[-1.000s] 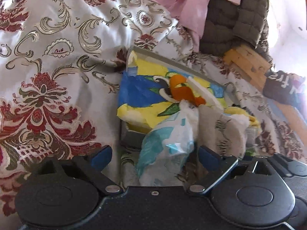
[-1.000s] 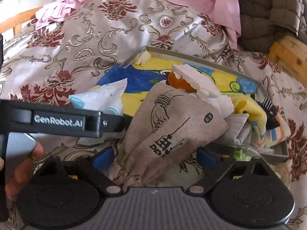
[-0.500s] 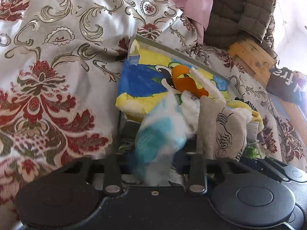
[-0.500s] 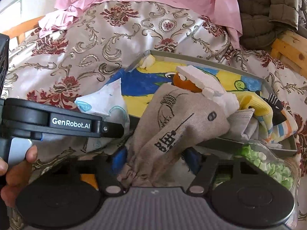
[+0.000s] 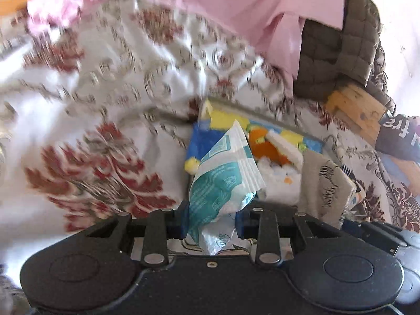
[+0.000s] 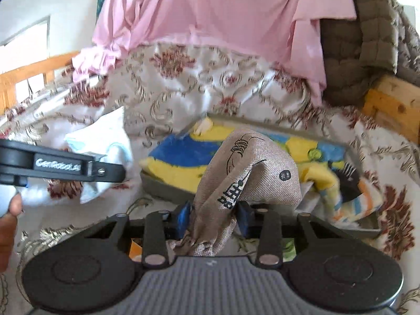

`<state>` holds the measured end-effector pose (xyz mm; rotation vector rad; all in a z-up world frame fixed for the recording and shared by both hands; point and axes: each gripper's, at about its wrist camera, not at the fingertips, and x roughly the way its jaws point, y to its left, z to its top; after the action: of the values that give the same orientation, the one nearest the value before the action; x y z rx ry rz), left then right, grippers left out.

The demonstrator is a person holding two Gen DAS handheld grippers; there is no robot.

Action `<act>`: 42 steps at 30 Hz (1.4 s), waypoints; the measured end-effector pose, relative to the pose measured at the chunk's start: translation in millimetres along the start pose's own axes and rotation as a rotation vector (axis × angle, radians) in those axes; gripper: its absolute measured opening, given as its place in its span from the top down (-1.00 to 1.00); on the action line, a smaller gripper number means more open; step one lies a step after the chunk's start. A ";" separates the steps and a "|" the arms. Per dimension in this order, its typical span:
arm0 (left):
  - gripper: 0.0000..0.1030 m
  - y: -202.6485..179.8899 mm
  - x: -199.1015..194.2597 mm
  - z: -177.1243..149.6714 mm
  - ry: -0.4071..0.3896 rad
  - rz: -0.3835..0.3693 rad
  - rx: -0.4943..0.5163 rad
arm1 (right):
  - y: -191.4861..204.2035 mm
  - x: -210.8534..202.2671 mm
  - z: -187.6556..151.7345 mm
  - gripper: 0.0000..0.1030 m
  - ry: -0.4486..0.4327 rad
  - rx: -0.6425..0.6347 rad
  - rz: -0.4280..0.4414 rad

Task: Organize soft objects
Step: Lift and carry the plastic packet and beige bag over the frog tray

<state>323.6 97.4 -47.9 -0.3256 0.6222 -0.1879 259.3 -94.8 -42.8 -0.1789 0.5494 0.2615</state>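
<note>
Tissue pack pinched in left gripper, linen pouch between closing right gripper jaws; both raised before tray, presumably for sorting.

Motion blur smeared the cream floral-patterned bedspread, and the beige drawstring linen pouch hid the grey tray's middle contents.
</note>
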 end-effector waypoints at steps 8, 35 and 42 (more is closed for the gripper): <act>0.32 -26.1 -57.8 0.4 -0.111 0.037 0.045 | -10.8 -41.0 14.7 0.21 -0.130 0.021 0.019; 0.31 -105.2 -52.0 33.3 -0.309 0.086 0.132 | -114.4 -13.3 63.8 0.17 -0.299 0.225 0.070; 0.31 -101.4 15.7 59.2 -0.243 0.082 0.125 | -124.2 35.3 64.2 0.15 -0.239 0.249 0.106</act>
<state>363.9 12.9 24.7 -0.1983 0.3811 -0.1059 356.0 -190.8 4.3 0.1226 0.3504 0.3101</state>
